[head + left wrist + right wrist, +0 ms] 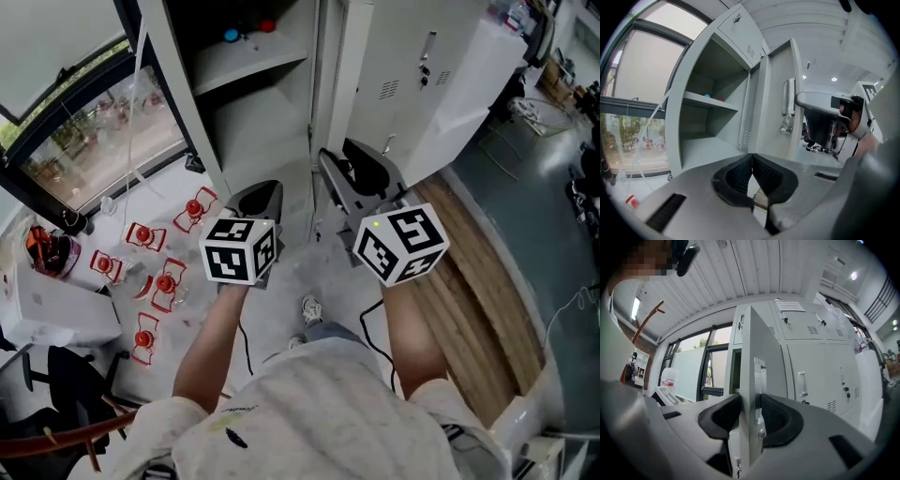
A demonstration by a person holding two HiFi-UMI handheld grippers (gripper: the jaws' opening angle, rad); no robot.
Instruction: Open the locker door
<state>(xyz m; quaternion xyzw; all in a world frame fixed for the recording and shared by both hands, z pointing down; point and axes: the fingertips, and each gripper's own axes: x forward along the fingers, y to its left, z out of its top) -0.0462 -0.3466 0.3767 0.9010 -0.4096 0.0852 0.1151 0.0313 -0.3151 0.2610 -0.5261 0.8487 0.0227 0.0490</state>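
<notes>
The grey locker door (330,75) stands swung out, and the compartment (253,103) behind it with its shelf is exposed. In the right gripper view the door's (749,352) free edge and its metal handle (759,373) run between my right gripper's (749,405) pads: one pad lies against the inner face, the other against the handle side. From the head view that gripper (352,178) sits at the door's lower edge. My left gripper (262,195) hovers in front of the open compartment. Its pads (752,161) meet with nothing between them. From there I see the door (776,108) and its handle (788,101).
More closed lockers (422,84) stand to the right. A window (94,131) is at the left, with several red items (155,281) and a white box (56,309) on the floor below it. Wooden planks (478,300) lie at the right. Small blue and red objects (232,36) rest on the shelf.
</notes>
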